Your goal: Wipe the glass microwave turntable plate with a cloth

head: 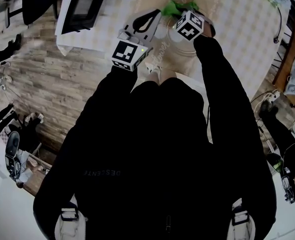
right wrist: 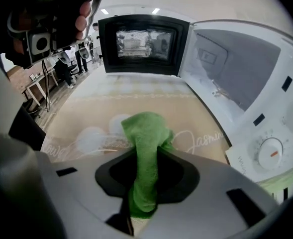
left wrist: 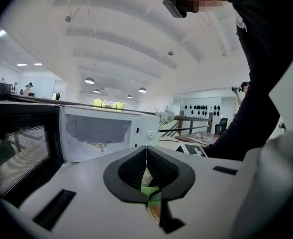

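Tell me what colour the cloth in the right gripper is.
The cloth is bright green, clearest in the right gripper view.

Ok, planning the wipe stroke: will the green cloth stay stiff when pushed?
Likely floppy: the cloth bunches and folds where the right gripper pinches it. Its fuzzy surface probably grips rather than slips. It may crumple when pushed.
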Tool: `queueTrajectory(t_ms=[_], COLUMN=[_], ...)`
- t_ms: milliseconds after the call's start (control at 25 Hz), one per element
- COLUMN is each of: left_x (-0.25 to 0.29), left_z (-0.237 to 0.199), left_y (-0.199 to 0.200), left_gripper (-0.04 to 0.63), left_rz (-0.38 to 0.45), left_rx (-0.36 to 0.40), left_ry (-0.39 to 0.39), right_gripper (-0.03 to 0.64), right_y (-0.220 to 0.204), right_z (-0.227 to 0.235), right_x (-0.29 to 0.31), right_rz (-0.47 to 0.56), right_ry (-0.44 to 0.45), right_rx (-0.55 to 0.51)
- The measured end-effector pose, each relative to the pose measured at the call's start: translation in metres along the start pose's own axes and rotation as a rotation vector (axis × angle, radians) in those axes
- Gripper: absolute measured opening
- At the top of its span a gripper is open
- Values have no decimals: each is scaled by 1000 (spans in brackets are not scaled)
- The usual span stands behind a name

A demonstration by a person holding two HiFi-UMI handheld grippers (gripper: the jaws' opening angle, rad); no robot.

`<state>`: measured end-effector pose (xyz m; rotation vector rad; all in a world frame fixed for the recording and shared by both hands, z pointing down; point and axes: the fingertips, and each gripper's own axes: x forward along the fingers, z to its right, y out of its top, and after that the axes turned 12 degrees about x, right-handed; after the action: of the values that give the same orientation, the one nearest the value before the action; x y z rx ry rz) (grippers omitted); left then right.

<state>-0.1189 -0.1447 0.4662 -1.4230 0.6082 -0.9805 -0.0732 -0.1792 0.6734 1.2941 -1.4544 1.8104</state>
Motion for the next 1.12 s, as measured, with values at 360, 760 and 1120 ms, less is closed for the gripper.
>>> queueTrajectory(t_ms=[360,760,1120], left_x=[-14,-33,-49], left_z=[2,14,24], left_y=[-1,-2,-2], left_gripper=[20,21,20], left_rz=[0,9,12], left_rx=[-1,0,7], left_ry=[3,-7,-19], right_gripper=[97,97,97], right_y=[2,-12,-28], right_z=[-42,-88,-128], right_x=[1,-5,-14], right_rz=[-33,-54,-100], right_ry=[99,149,206], right_rx=[-43,-47,-25])
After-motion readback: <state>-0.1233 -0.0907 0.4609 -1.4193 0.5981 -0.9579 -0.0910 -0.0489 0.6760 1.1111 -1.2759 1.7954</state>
